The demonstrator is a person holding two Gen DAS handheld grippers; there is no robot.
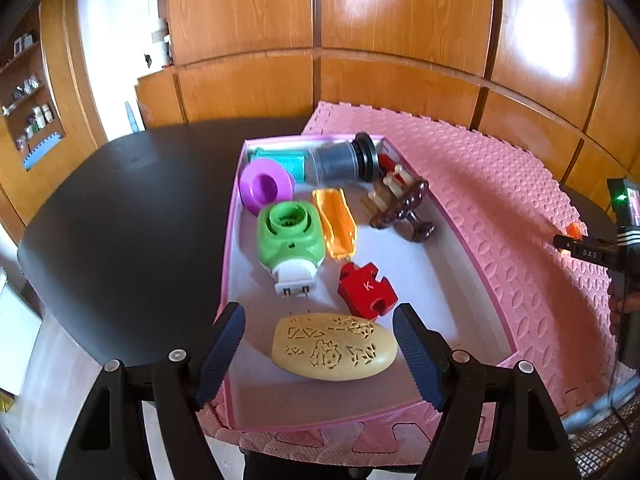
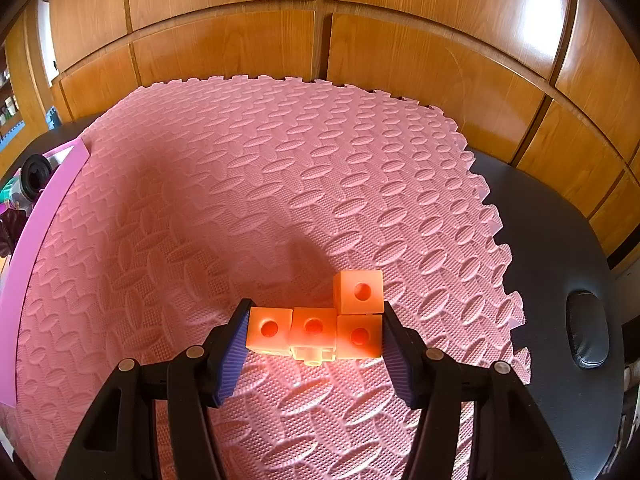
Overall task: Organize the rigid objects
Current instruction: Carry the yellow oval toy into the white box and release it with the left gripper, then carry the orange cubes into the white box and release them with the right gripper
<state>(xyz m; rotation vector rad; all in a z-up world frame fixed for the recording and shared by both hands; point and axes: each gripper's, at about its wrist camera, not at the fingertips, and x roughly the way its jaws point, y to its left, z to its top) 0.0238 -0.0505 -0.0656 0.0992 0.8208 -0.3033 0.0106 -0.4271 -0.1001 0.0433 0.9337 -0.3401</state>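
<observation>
A pink-rimmed box (image 1: pixel 472 248) lies on a pink foam mat (image 1: pixel 500 184). It holds a yellow carved oval (image 1: pixel 334 347), a red puzzle piece marked K (image 1: pixel 366 289), a green plug-in device (image 1: pixel 289 236), an orange tray piece (image 1: pixel 335 222), a purple ring (image 1: pixel 266 185), a grey cylinder (image 1: pixel 340 160) and a brown rack (image 1: pixel 400 204). My left gripper (image 1: pixel 320 354) is open around the yellow oval, not touching it. My right gripper (image 2: pixel 314 338) is shut on an L-shaped cluster of orange linked cubes (image 2: pixel 320 326) just above the mat (image 2: pixel 260 184); it also shows in the left wrist view (image 1: pixel 576 240).
The mat lies on a black table (image 1: pixel 132 208) in front of wooden cabinet panels (image 1: pixel 320 20). The box's pink rim (image 2: pixel 36 216) is at the left edge of the right wrist view. A dark oval object (image 2: pixel 586 330) lies on the table at the right.
</observation>
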